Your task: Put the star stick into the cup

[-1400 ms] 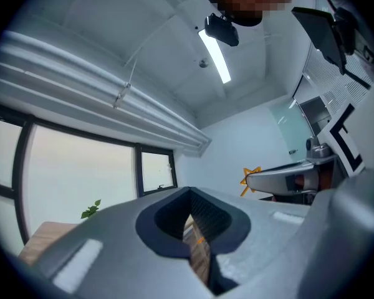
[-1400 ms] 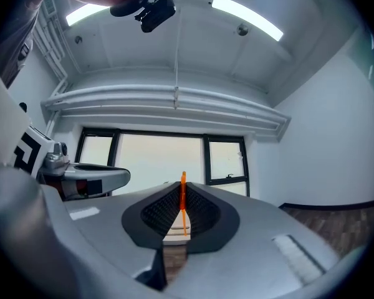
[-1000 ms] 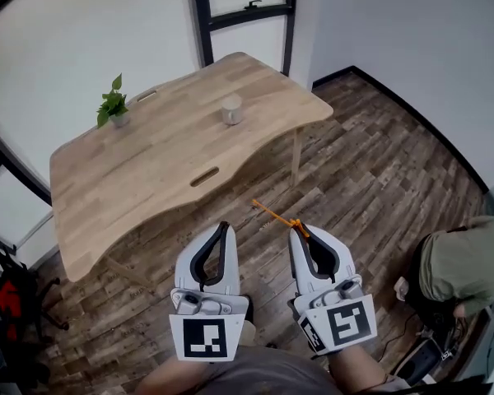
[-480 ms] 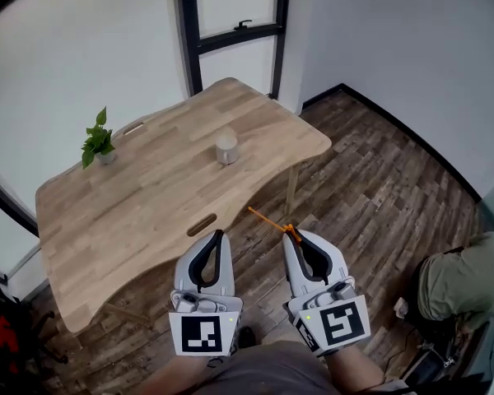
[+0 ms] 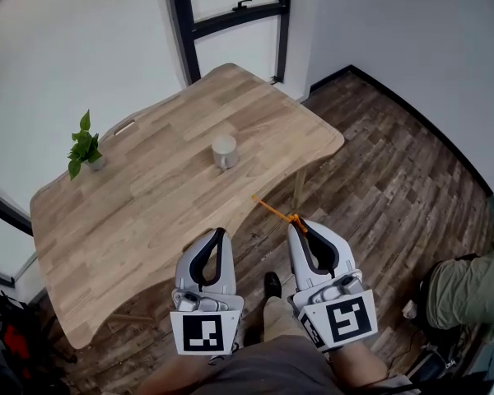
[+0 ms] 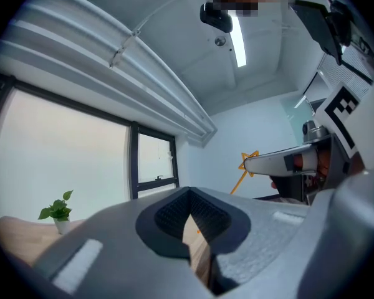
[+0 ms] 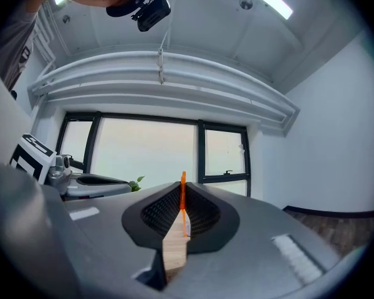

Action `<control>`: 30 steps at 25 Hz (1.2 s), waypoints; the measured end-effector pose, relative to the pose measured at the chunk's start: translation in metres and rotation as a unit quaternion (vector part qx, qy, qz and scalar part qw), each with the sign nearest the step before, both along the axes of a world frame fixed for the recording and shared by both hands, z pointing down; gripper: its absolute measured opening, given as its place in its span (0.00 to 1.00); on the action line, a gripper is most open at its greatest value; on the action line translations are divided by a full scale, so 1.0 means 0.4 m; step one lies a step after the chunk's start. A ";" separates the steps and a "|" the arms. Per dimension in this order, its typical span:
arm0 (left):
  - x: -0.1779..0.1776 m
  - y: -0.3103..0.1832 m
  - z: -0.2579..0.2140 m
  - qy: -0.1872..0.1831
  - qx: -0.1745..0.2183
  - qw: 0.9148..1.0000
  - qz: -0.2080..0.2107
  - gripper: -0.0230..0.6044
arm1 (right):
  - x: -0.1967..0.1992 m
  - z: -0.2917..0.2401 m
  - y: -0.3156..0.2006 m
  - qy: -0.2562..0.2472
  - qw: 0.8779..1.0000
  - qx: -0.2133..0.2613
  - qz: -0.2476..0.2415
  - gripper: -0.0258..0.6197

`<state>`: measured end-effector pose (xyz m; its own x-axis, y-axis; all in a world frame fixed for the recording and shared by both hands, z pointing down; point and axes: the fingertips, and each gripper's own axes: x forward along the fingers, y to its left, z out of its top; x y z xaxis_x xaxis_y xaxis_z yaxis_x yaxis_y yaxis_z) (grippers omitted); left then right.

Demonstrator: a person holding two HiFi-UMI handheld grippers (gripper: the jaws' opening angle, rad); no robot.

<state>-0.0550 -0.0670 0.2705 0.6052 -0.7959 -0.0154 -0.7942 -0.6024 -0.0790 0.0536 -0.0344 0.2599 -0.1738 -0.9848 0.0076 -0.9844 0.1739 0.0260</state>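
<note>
My right gripper (image 5: pixel 297 225) is shut on the orange star stick (image 5: pixel 273 210), which juts forward-left from its tips over the floor, just short of the table's front edge. In the right gripper view the stick (image 7: pixel 182 199) stands pinched between the shut jaws. The left gripper view shows its star end (image 6: pixel 249 160) beside the right gripper (image 6: pixel 280 162). My left gripper (image 5: pixel 217 235) hovers beside it, shut with nothing in it. The grey cup (image 5: pixel 224 151) stands upright on the wooden table (image 5: pixel 148 212), well ahead of both grippers.
A small potted plant (image 5: pixel 83 146) sits near the table's far left edge. A slot (image 5: pixel 124 127) is cut in the tabletop by it. Dark-framed windows (image 5: pixel 230 15) and white walls lie behind. A green bundle (image 5: pixel 471 290) rests on the wood floor at right.
The table and cup have come closer and shifted in the head view as the person stepped forward. Both grippers keep their pose, and the stick stays held.
</note>
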 end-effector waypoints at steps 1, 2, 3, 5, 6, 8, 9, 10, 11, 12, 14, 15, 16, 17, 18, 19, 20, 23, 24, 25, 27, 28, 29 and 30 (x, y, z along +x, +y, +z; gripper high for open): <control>0.013 -0.030 0.006 -0.001 -0.003 1.000 -0.005 0.04 | 0.016 0.007 -0.033 -0.003 1.000 -0.003 -0.004 0.11; 0.027 -0.061 0.010 -0.003 -0.005 1.000 -0.009 0.04 | 0.033 0.012 -0.068 -0.005 1.000 -0.006 -0.008 0.11; 0.040 -0.092 0.011 -0.006 -0.005 1.000 -0.014 0.04 | 0.049 0.015 -0.103 -0.007 1.000 -0.008 -0.013 0.11; 0.067 -0.150 0.008 -0.011 -0.004 1.000 -0.023 0.04 | 0.077 0.012 -0.174 -0.009 1.000 -0.008 -0.024 0.11; 0.079 -0.178 0.006 -0.014 -0.003 0.999 -0.028 0.04 | 0.088 0.009 -0.207 -0.011 0.999 -0.007 -0.030 0.11; 0.099 -0.234 -0.001 -0.020 0.000 0.999 -0.039 0.04 | 0.105 0.006 -0.271 -0.013 0.999 -0.008 -0.046 0.11; 0.108 -0.260 -0.006 -0.022 0.002 0.999 -0.046 0.04 | 0.112 0.007 -0.301 -0.014 0.998 -0.011 -0.055 0.11; 0.117 -0.286 -0.011 -0.024 0.003 0.998 -0.053 0.04 | 0.119 0.005 -0.331 -0.015 0.998 -0.011 -0.065 0.11; 0.124 -0.309 -0.016 -0.026 0.005 0.998 -0.060 0.04 | 0.125 0.002 -0.360 -0.015 0.997 -0.011 -0.074 0.11; 0.130 -0.333 -0.022 -0.026 0.007 0.997 -0.068 0.04 | 0.130 -0.002 -0.389 -0.016 0.996 -0.009 -0.082 0.11; 0.135 -0.378 -0.034 -0.024 0.012 0.996 -0.082 0.04 | 0.130 -0.009 -0.445 -0.017 0.995 -0.007 -0.102 0.11; 0.138 -0.400 -0.041 -0.022 0.016 0.996 -0.089 0.04 | 0.128 -0.010 -0.471 -0.016 0.993 -0.008 -0.113 0.11; 0.141 -0.420 -0.049 -0.019 0.021 0.995 -0.096 0.04 | 0.124 -0.011 -0.495 -0.013 0.992 -0.009 -0.125 0.11; 0.144 -0.438 -0.057 -0.016 0.027 0.994 -0.103 0.04 | 0.120 -0.012 -0.517 -0.009 0.990 -0.009 -0.137 0.11; 0.147 -0.454 -0.065 -0.013 0.032 0.993 -0.110 0.04 | 0.115 -0.013 -0.537 -0.005 0.989 -0.010 -0.149 0.11; 0.147 -0.468 -0.071 -0.010 0.038 0.992 -0.117 0.04 | 0.111 -0.013 -0.556 -0.001 0.987 -0.009 -0.159 0.11; 0.146 -0.480 -0.076 -0.008 0.042 0.991 -0.123 0.04 | 0.106 -0.013 -0.574 0.002 0.986 -0.009 -0.168 0.11; 0.133 -0.517 -0.080 -0.003 0.047 0.989 -0.140 0.04 | 0.089 -0.004 -0.620 0.011 0.982 -0.014 -0.187 0.11; 0.126 -0.531 -0.079 -0.002 0.045 0.988 -0.145 0.04 | 0.083 0.000 -0.634 0.013 0.981 -0.017 -0.192 0.11; 0.120 -0.545 -0.076 0.000 0.042 0.988 -0.150 0.04 | 0.079 0.005 -0.649 0.015 0.980 -0.021 -0.196 0.11; 0.111 -0.572 -0.067 0.000 0.035 0.987 -0.157 0.04 | 0.072 0.018 -0.675 0.016 0.979 -0.031 -0.202 0.11; 0.107 -0.584 -0.060 -0.001 0.030 0.987 -0.160 0.04 | 0.069 0.028 -0.686 0.016 0.978 -0.037 -0.204 0.11; 0.104 -0.596 -0.052 -0.002 0.024 0.986 -0.162 0.04 | 0.068 0.040 -0.696 0.017 0.978 -0.045 -0.204 0.11; 0.102 -0.607 -0.042 -0.003 0.018 0.986 -0.164 0.04 | 0.067 0.054 -0.706 0.016 0.977 -0.053 -0.204 0.11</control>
